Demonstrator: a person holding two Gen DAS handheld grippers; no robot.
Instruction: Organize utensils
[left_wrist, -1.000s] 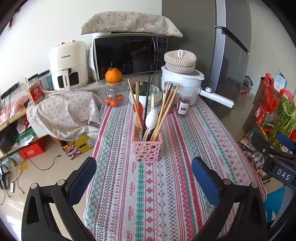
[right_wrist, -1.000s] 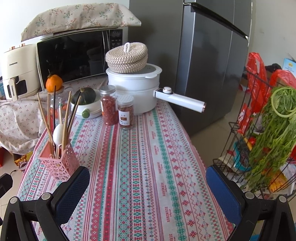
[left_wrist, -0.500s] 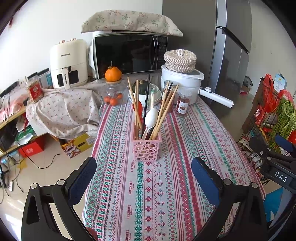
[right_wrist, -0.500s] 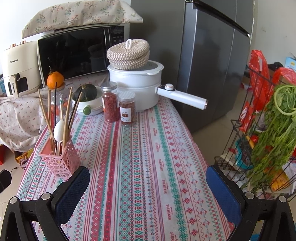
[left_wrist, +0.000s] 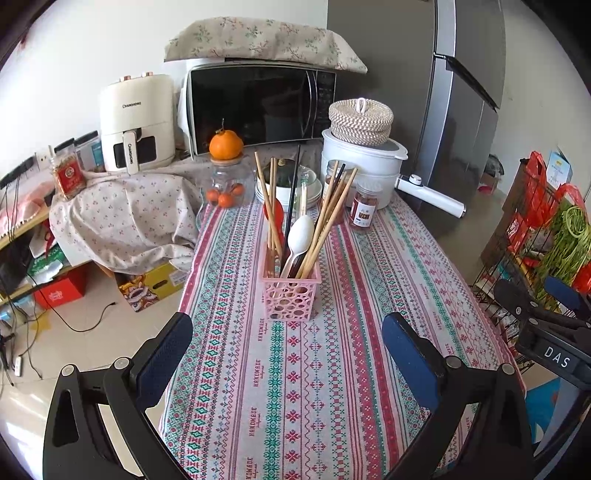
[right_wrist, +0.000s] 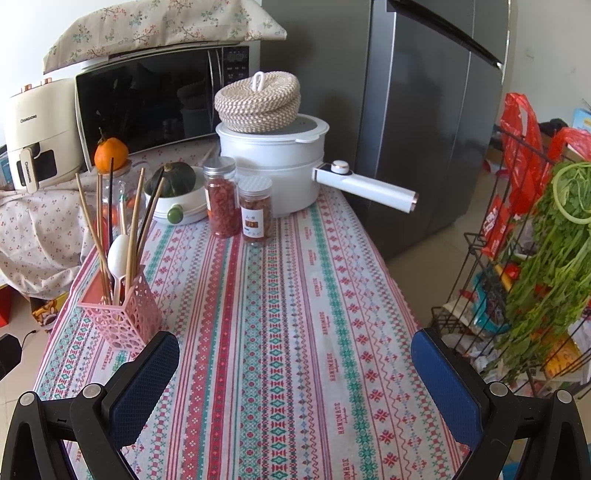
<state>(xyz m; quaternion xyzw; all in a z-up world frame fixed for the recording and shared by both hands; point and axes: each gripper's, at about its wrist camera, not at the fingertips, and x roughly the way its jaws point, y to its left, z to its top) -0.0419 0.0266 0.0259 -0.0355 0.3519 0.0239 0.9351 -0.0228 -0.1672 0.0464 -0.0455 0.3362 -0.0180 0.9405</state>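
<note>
A pink perforated utensil holder (left_wrist: 291, 295) stands on the patterned tablecloth (left_wrist: 351, 332). It holds several wooden chopsticks (left_wrist: 328, 218), a black chopstick and a white spoon (left_wrist: 300, 234). My left gripper (left_wrist: 288, 354) is open and empty, a little in front of the holder. In the right wrist view the holder (right_wrist: 123, 314) stands at the left, just beyond the left fingertip. My right gripper (right_wrist: 295, 369) is open and empty above the cloth. The right gripper also shows at the right edge of the left wrist view (left_wrist: 546, 321).
At the table's far end stand two spice jars (right_wrist: 221, 197), a white pot (right_wrist: 273, 155) with a long handle and woven lid, a squash in a bowl (right_wrist: 171, 184) and a jar with an orange (left_wrist: 225, 162). A microwave (left_wrist: 258, 103) and fridge (right_wrist: 424, 110) stand behind. A wire rack with greens (right_wrist: 535, 258) is at the right.
Both grippers have drawn back slightly and risen, so the holder and table appear a little farther away. Both stay open and empty.
</note>
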